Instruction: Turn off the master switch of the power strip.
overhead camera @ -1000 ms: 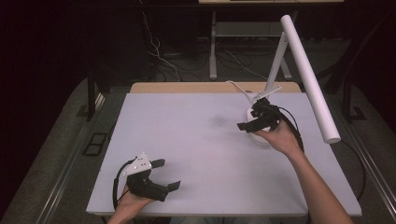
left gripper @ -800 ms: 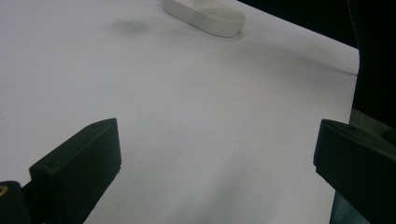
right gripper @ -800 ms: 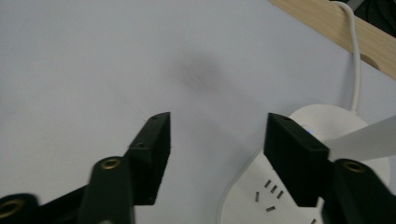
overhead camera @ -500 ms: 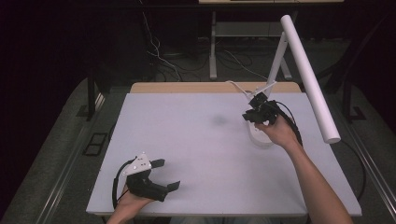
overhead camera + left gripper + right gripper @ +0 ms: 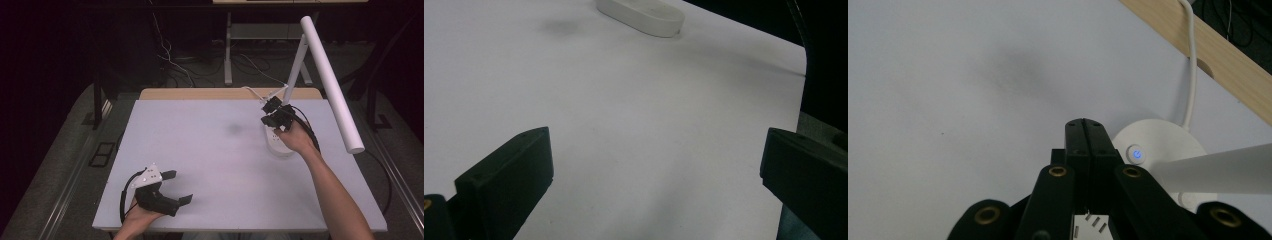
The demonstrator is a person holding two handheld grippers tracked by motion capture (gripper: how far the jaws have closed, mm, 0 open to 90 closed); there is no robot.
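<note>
Lamp base (image 5: 1168, 145), round and white, sits at the counter's (image 5: 200, 145) far right with its lit blue power button (image 5: 1135, 154) facing up. Going left to right: the left tool (image 5: 181, 187) rests near the front edge, jaws wide apart and empty, well apart from the lamp. The right tool (image 5: 1085, 131) has just been closing; its jaws meet with nothing between them, just beside the button. Press with the closed tip squarely on the button, lightly, so the base does not slide.

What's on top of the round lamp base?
On the lamp base sits a blue-lit power button, beside the shut right gripper. The gripper and lamp arm cover the rest.
</note>
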